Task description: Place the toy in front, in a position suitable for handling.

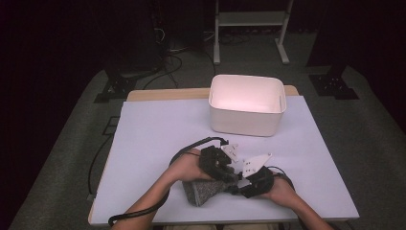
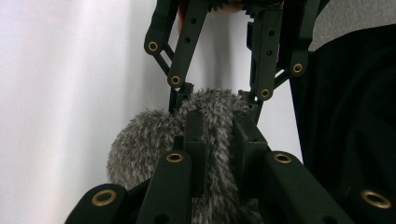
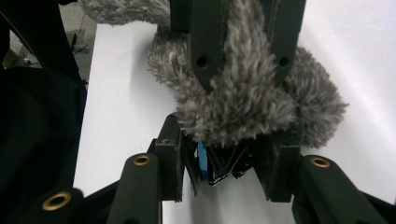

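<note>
The fuzzy grey cloth (image 1: pixel 203 190) lies at the table's (image 1: pixel 153 143) near edge, at 6 o'clock from the bin (image 1: pixel 247 105). The left gripper (image 2: pixel 217 133) is clamped on its pile. The right gripper (image 3: pixel 229 154) straddles the opposite end, jaws not yet pressing; close there squarely before lifting toward the bin at 12.

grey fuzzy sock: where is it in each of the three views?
High view: grey fuzzy sock at bottom centre, between both hands.
Left gripper view: lower centre, pinched in its own jaws.
Right gripper view: upper centre, above its own jaws.
Shared landmark: white table sheet.
</note>
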Tool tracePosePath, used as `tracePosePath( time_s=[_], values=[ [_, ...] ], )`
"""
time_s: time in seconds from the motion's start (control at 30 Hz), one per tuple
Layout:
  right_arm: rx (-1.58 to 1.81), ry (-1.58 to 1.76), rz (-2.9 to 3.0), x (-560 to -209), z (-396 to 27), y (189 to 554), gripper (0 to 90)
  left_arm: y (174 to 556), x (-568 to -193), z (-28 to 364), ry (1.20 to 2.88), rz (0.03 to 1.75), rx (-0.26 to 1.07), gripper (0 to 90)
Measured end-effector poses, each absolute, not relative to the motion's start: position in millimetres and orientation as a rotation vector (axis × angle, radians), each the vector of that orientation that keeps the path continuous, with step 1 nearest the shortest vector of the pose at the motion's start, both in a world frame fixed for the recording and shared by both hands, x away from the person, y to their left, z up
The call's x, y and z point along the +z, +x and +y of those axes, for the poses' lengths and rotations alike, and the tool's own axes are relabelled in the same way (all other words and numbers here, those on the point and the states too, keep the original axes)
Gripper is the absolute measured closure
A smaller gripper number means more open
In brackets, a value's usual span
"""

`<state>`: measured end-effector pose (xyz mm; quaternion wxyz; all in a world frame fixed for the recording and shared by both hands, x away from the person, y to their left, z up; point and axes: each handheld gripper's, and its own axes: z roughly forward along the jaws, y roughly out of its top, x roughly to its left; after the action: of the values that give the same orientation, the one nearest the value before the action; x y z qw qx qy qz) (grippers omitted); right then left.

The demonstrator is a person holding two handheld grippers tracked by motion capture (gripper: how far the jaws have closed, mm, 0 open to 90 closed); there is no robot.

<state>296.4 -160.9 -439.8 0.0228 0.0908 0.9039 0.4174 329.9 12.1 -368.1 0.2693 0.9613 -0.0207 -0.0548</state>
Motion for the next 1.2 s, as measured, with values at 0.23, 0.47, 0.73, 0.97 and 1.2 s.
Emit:
tracePosePath(
  time_s=[0.23, 0.47, 0.73, 0.97, 1.2],
  values=[
    [1.29, 0.278, 2.801, -439, -160, 296, 57.1, 332, -369, 26, 2.574, -0.028, -0.167, 78.2],
    [1.284, 0.277, 2.798, -439, -159, 296, 57.0, 328, -370, 13, 2.565, -0.062, -0.167, 78.1],
    [1.293, 0.278, 2.798, -440, -159, 297, 57.1, 329, -372, 18, 2.553, -0.054, -0.17, 78.1],
    [1.288, 0.281, 2.798, -440, -159, 296, 57.0, 333, -370, 50, 2.561, 0.04, -0.13, 78.1],
    [1.285, 0.272, 2.801, -440, -159, 297, 57.0, 335, -370, 91, 2.539, 0.139, -0.117, 77.8]
  ],
)
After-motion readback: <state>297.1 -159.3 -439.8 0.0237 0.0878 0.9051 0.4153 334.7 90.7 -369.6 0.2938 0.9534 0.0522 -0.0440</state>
